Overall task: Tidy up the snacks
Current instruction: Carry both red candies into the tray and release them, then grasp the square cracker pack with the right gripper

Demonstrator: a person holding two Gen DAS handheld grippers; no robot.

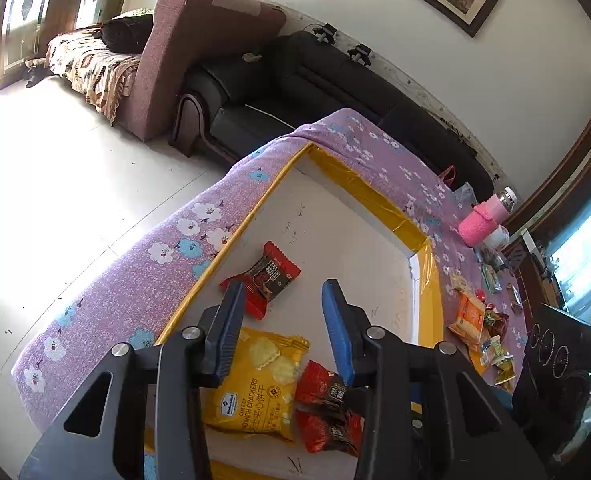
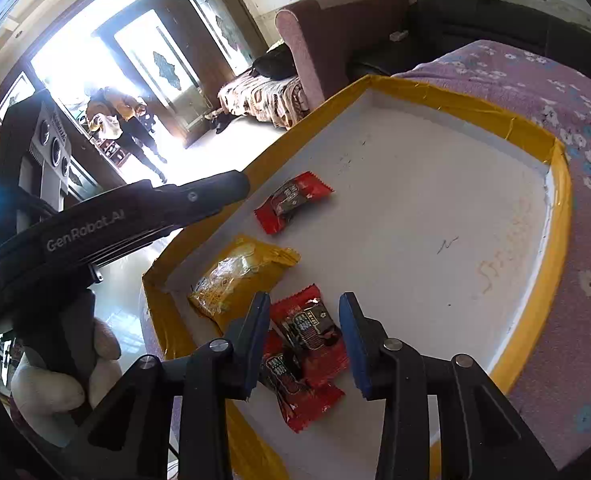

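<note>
Two wrist fisheyes, both angled down into the same tray

Left cam sits close over the tray (image 1: 399, 216) near its corner with the yellow pack (image 1: 255, 384), facing the sofa (image 1: 295, 80) and wall. Right cam looks in from close by too, facing more toward the doors (image 2: 151, 60), and catches the left gripper (image 2: 231, 186) at its left. Both share the tray, yellow pack (image 2: 239, 276), red packs (image 1: 267, 280) (image 2: 295, 200) and sofa (image 2: 475, 20).

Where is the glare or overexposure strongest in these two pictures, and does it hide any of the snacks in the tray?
Left wrist view: the floor at left is blown out white, yet the yellow cracker pack stays legible. Right wrist view: the glass doors flare, and sheen washes out that pack's print; the red packets remain clear. Both views bend straight edges, as on the tray rim.
</note>
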